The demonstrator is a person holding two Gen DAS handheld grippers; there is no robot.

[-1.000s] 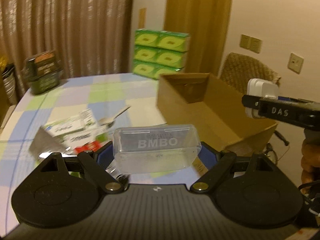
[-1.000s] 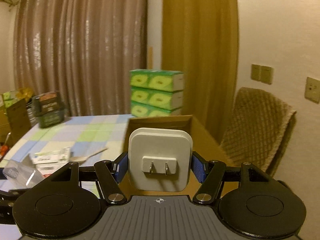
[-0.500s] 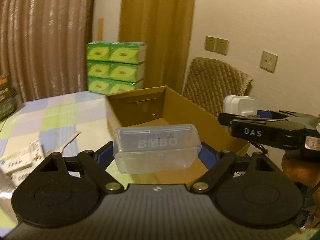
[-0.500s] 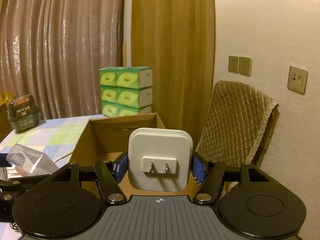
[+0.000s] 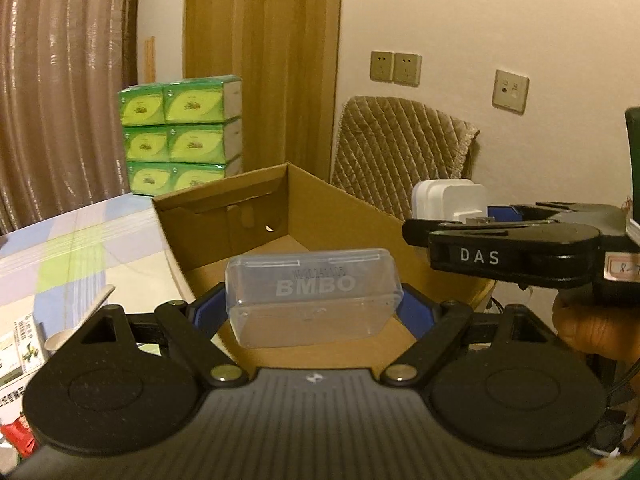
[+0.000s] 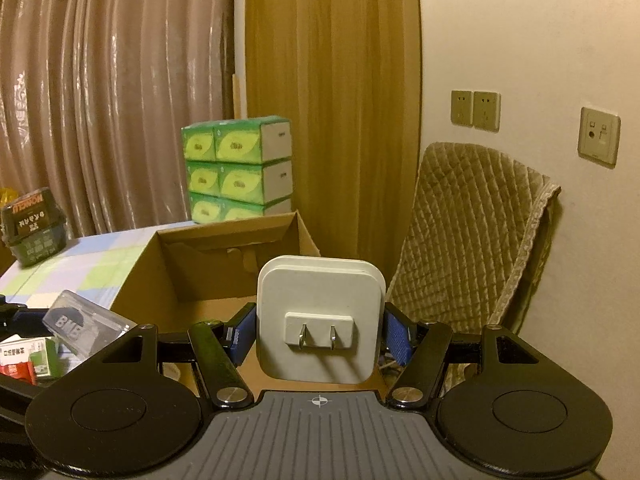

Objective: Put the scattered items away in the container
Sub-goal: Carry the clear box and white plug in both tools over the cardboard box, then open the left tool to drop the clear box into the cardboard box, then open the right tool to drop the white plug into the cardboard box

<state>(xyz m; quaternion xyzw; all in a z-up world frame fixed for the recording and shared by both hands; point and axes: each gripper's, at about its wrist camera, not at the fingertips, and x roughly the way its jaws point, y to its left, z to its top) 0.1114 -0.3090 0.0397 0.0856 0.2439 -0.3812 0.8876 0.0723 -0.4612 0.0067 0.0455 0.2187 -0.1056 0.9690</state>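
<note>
Above the open cardboard box [image 5: 320,216], at the table's [image 5: 80,240] right edge: both tools held aloft, each loaded.

Left tool [image 5: 314,308]: blue pads pinch a clear plastic case [image 5: 312,296] by its short ends, "BMBO" lettering facing the camera. Case hangs over the near part of the box interior, not touching cardboard.

Right tool [image 6: 320,336]: pads clamp a white plug adapter [image 6: 320,320] at both sides, two flat prongs pointing back toward the lens. In the left wrist view the adapter [image 5: 450,200] sits over the box's right wall, tool body marked "DAS"; a hand [image 5: 588,324] grips below it.

Box: brown, flaps open, floor looks bare where visible.

Left of box, on the checked tablecloth: a pale spoon [image 5: 80,320], printed packets [image 5: 20,344], a red wrapper [image 5: 18,434]. Farther back, a dark basket [image 6: 32,228].

Background: stacked green tissue packs [image 6: 236,168], curtains, quilted chair [image 6: 472,232] just beside the box, wall sockets [image 6: 476,110].
</note>
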